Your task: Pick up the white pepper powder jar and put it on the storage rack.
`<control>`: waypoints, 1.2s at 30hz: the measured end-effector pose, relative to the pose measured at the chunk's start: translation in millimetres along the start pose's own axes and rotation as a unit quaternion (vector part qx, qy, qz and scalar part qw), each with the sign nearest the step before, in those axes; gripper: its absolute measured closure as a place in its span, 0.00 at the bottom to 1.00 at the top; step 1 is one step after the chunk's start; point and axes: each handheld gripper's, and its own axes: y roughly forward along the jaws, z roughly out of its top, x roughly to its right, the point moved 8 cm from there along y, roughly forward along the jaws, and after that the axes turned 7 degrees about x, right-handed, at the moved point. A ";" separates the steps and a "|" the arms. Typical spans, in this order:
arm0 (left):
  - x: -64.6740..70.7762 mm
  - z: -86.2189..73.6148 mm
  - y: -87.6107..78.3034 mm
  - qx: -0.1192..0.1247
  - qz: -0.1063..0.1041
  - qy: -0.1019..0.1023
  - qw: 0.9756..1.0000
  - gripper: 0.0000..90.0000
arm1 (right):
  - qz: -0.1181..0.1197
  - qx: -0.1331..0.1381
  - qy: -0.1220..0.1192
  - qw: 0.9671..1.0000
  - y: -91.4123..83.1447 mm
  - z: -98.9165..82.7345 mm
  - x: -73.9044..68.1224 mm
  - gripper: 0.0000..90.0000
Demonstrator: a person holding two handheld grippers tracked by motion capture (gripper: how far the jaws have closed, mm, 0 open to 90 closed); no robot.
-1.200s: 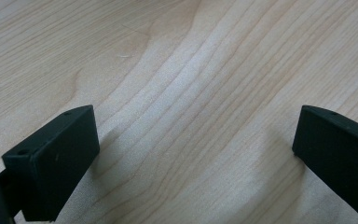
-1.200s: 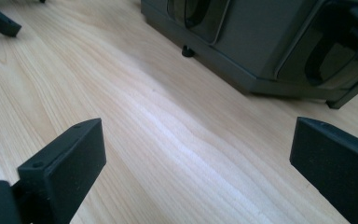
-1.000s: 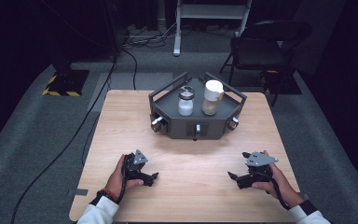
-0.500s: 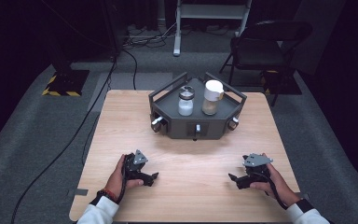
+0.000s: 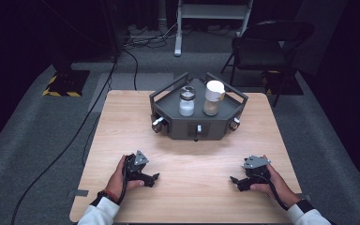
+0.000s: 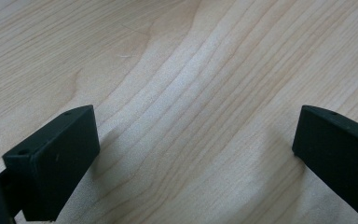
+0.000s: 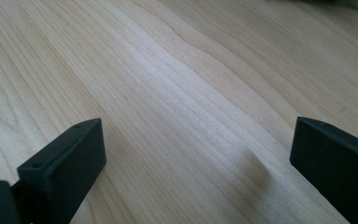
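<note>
The worktop (image 5: 187, 187) is pale wood with wavy, light-brown grain lines. Both tongs, left (image 5: 153, 178) and right (image 5: 234, 180), are matt black, each topped by a grey plate. The tray (image 5: 201, 129) is dark grey with silvery knobs. One jar (image 5: 186, 101) is clear with a white filling, the other jar (image 5: 213, 97) has a cream-white cap over a tan filling. The floor (image 5: 37, 136) is grey carpet.

Both grippers are black: the left gripper (image 5: 151, 179) and the right gripper (image 5: 235, 182) each carry a grey three-cornered plate on top. Their jaws are blocky, matte black pads (each with a small screw hole near the edge). White sleeves cover both forearms; the left wrist wears a dark beaded band.
</note>
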 end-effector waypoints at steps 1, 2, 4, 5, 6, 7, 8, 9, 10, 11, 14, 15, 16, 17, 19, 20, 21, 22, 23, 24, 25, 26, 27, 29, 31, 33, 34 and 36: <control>0.0 0.0 0.0 0.000 0.000 0.000 1.000 0.00 | 0.001 0.000 0.003 1.000 0.2 -0.2 0.8 0.03; 0.0 0.0 0.0 0.000 0.000 0.000 1.000 0.00 | 0.001 0.000 0.004 1.000 0.4 -0.2 1.1 0.03; 0.0 0.0 0.0 0.000 0.000 0.000 1.000 0.00 | 0.004 0.000 0.011 1.000 1.2 -0.8 2.6 0.02; 0.0 0.0 0.0 0.000 0.000 0.000 1.000 0.00 | 0.006 0.001 0.015 1.000 1.8 -1.3 3.6 0.01; 0.0 0.0 0.0 0.000 0.000 0.000 1.000 0.00 | 0.008 0.000 0.018 1.000 2.3 -1.6 4.9 0.01; 0.1 0.0 -0.1 0.000 0.000 0.000 1.000 0.00 | 0.009 0.000 0.022 1.000 2.9 -2.1 6.2 0.00; 0.1 0.0 -0.1 0.000 0.000 0.000 1.000 0.00 | 0.012 0.000 0.030 0.999 3.4 -3.0 7.9 0.00; 0.1 0.0 -0.1 0.000 0.000 0.000 1.000 0.00 | 0.017 0.001 0.039 0.999 4.0 -4.3 10.2 0.00; 0.1 0.0 0.0 0.000 0.000 0.000 1.000 0.00 | 0.022 0.002 0.051 0.998 4.7 -5.8 12.8 0.00; 0.0 0.0 0.0 0.000 0.000 0.000 1.000 0.00 | 0.026 0.004 0.061 0.998 5.2 -7.7 15.1 0.00; -0.1 0.0 0.1 0.000 0.000 0.000 1.000 0.00 | 0.025 0.013 0.062 0.998 5.6 -11.1 17.9 0.00; -0.2 0.0 0.1 0.000 0.000 0.000 1.000 0.00 | 0.024 0.014 0.063 0.998 5.6 -11.1 18.3 0.00; -0.2 0.0 0.1 0.000 0.000 0.000 1.000 0.00 | 0.024 0.014 0.063 0.998 5.6 -11.2 18.3 0.00; -0.2 0.1 0.0 0.000 0.000 0.000 1.000 0.00 | 0.024 0.014 0.063 0.998 5.6 -11.2 18.2 0.00; -0.1 0.0 0.0 0.000 0.000 0.000 1.000 0.00 | 0.024 0.014 0.063 0.998 5.6 -11.2 18.1 0.00; 0.0 0.0 0.0 0.000 0.000 0.000 1.000 0.00 | 0.023 0.014 0.063 0.998 5.6 -11.2 18.0 0.00; -0.1 0.0 0.0 0.000 0.000 0.000 1.000 0.00 | 0.023 0.014 0.063 0.998 5.6 -11.2 18.0 0.00; 0.0 0.0 0.0 0.000 0.000 0.000 1.000 0.00 | 0.023 0.014 0.063 0.998 5.6 -11.2 18.1 0.00; 0.0 -0.1 0.0 0.000 0.000 0.000 1.000 0.00 | 0.023 0.014 0.063 0.998 5.6 -11.2 18.0 0.00; 0.1 0.0 0.0 0.000 0.000 0.000 1.000 0.00 | 0.024 0.014 0.063 0.998 5.6 -11.2 18.1 0.00; 0.1 -0.1 0.0 0.000 0.000 0.000 1.000 0.00 | 0.024 0.014 0.063 0.998 5.6 -11.2 18.1 0.00; 0.1 0.0 0.0 0.000 0.000 0.000 1.000 0.00 | 0.024 0.014 0.063 0.998 5.6 -11.2 18.1 0.00; 0.1 0.0 0.0 0.000 0.000 -0.001 1.000 0.00 | 0.024 0.014 0.063 0.998 5.6 -11.2 18.1 0.00; 0.1 -0.1 0.0 0.000 0.000 0.000 1.000 0.00 | 0.024 0.014 0.063 0.998 5.6 -11.2 18.2 0.00; 0.2 -0.1 0.0 0.000 0.001 0.000 1.000 0.00 | 0.024 0.013 0.063 0.998 5.7 -11.1 18.4 0.00; 0.3 -0.1 -0.1 0.000 0.001 0.000 1.000 0.00 | 0.024 0.013 0.063 0.998 5.6 -11.2 18.2 0.00; 0.5 -0.1 -0.1 0.000 0.001 0.001 1.000 0.00 | 0.023 0.013 0.063 0.998 5.5 -11.2 18.0 0.00; 0.4 -0.1 -0.1 0.000 0.001 0.000 1.000 0.00 | 0.023 0.013 0.064 0.998 5.5 -11.2 18.0 0.00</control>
